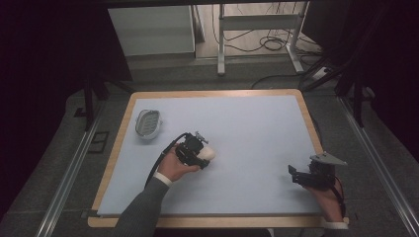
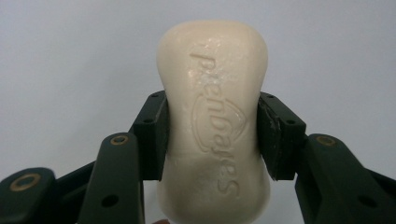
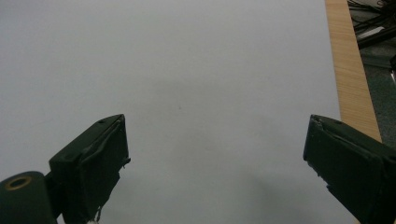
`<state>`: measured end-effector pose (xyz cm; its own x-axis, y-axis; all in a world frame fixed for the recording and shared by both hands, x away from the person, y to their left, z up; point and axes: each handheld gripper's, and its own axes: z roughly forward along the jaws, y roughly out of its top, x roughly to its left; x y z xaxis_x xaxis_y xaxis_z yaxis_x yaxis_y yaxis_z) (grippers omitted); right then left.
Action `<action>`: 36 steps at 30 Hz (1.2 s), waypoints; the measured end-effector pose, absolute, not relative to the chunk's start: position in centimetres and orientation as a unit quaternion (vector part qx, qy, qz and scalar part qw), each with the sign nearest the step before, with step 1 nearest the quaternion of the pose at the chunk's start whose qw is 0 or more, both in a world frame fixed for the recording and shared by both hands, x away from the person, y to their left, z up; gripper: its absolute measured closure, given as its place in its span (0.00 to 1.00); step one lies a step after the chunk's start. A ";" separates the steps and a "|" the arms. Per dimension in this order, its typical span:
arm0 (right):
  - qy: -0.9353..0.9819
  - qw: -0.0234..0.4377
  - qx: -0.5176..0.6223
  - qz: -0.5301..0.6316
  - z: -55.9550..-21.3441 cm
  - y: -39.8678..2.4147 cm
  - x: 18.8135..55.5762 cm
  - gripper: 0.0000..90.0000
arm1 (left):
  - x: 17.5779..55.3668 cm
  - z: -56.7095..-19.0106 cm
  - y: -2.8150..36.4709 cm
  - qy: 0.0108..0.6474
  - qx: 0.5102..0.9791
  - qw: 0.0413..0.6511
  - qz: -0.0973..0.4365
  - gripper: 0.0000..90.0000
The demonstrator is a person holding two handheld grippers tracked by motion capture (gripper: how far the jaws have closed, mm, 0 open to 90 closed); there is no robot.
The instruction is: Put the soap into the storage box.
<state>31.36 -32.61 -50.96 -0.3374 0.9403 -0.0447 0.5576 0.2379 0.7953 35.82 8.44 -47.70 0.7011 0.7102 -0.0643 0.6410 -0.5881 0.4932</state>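
A cream bar of soap with embossed lettering is clamped at its waist between the two black jaws of my left gripper. In the high view the left gripper sits left of the table's middle, with the soap sticking out to the right. A soap dish with a ribbed grey inside lies at the far left of the mat, apart from the left gripper. My right gripper rests near the front right corner, and its jaws stand wide with nothing between them.
A pale blue mat covers the wooden table, whose rim shows at the edges. The right gripper view shows the wooden rim at its right. Beyond the table are a metal frame and cables on the floor.
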 end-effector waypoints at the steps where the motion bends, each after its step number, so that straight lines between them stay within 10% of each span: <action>1: 0.738 0.272 0.507 0.352 -51.0 -32.6 31.4 0.07 | 35.9 -47.6 8.6 0.382 0.888 0.247 0.071 0.55; 36: 0.738 0.271 0.509 0.350 -51.1 -32.7 31.4 0.07 | 37.7 -46.1 12.7 0.419 0.868 0.251 0.092 0.55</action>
